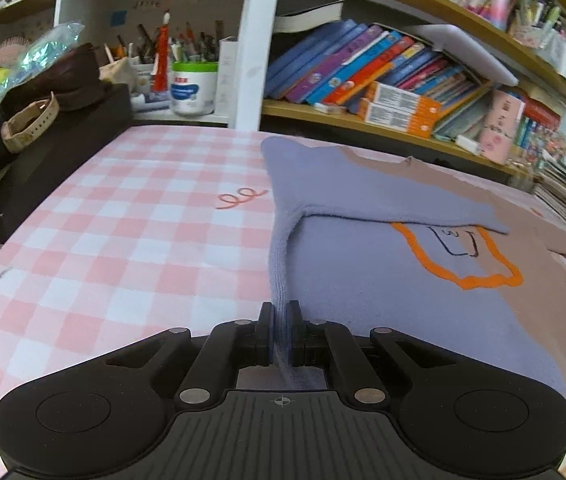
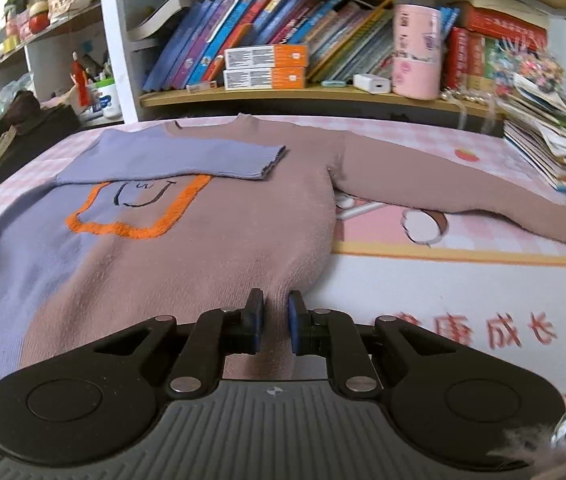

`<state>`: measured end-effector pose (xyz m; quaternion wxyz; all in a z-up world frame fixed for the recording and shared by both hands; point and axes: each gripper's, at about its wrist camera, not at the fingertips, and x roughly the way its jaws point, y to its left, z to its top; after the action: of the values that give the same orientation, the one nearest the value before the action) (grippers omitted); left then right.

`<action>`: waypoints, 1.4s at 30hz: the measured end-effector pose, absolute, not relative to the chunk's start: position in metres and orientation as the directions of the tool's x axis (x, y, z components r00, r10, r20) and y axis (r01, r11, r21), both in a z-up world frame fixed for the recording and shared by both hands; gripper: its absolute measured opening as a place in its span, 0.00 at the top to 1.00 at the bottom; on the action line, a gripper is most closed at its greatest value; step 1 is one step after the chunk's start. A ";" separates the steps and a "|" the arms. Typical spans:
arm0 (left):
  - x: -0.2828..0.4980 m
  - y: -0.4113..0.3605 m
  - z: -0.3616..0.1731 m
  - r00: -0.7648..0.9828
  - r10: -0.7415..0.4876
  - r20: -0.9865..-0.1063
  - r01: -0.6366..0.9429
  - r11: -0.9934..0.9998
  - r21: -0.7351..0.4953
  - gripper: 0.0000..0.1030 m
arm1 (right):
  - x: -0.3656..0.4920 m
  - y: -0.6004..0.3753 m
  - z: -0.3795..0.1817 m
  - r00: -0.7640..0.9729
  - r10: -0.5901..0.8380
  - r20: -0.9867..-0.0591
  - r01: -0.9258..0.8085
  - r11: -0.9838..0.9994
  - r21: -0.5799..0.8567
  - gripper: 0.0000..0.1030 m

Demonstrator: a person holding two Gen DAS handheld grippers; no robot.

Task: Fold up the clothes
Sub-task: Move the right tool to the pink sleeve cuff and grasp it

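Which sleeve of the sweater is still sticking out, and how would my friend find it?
Start at the bookshelf behind the pink checked tablecloth, where the sweater lies flat. The brown sleeve stretches sideways toward the stack of magazines. Unlike the blue sleeve, which is folded across the chest above the orange outline, this one lies straight out on the cloth.

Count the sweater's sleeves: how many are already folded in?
1. The blue sleeve lies folded across the sweater chest; the brown sleeve is spread out on the table to the right.
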<state>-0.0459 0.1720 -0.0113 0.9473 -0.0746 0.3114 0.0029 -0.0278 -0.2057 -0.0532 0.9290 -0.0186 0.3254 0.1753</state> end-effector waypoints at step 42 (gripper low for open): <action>-0.070 0.108 -0.001 0.896 -0.205 -0.394 0.253 0.965 0.073 0.01 | 0.113 -0.416 -0.047 0.708 -0.131 -0.694 0.363 0.910 0.198 0.52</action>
<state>-0.0702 0.1075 -0.0010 0.9717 0.0611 0.1953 -0.1177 0.1130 -0.4155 -0.0470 0.9096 0.1624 0.3574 -0.1358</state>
